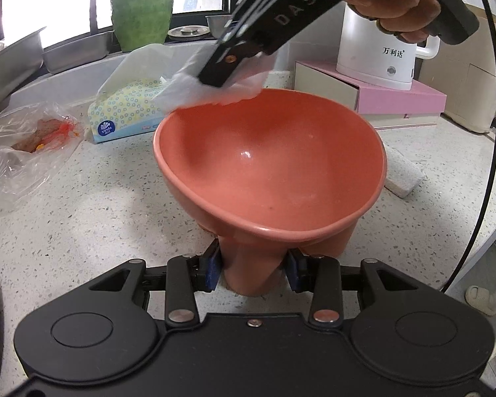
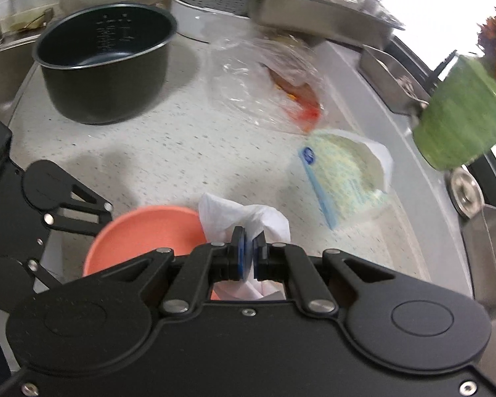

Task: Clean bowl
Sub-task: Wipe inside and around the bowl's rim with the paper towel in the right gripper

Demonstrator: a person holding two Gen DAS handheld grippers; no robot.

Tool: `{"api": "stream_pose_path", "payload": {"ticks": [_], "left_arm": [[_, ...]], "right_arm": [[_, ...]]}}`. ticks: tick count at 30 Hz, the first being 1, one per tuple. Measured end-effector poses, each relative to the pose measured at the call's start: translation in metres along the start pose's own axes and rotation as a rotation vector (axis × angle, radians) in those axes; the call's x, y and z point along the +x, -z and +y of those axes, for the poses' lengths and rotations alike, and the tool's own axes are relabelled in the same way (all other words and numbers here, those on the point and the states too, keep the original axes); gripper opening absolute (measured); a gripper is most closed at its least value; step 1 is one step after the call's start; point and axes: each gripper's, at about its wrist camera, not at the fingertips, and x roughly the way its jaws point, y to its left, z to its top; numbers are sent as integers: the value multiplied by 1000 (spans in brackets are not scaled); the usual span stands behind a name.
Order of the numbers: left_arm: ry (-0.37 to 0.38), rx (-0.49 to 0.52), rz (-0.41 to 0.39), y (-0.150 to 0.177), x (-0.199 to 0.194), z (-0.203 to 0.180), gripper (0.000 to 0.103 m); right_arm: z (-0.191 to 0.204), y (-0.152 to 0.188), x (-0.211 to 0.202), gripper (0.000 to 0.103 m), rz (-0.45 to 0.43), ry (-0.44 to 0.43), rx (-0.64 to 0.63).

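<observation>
Near the counter's [image 1: 115,198] middle, the left tool [image 1: 253,269] grips the tilted bowl [image 1: 271,165] by its foot while the right tool [image 2: 249,251], clamped on a tissue [image 2: 244,215], sits at the far rim; the inside looks mostly clean, so wiping could be starting or ending.

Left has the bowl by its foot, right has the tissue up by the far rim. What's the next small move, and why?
Probably lower the right gripper so the tissue goes down inside the bowl and wipes its inner wall. The tissue sits pinched between shut jaws at the far rim, not yet against the inside, while the left gripper clamps the bowl's foot and tilts its opening toward the tissue.
</observation>
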Motion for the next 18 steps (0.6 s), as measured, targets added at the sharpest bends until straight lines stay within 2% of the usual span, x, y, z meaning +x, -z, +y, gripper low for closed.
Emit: {"api": "stream_pose_path", "payload": {"ticks": [8,18], "left_arm": [[3,1,3,-1,1,1,38],[4,3,4,-2,2,2,38]], "right_arm": [[-15,24,-12,5,22,21,13],[3,57,-39,5,51,19,-68]]}}
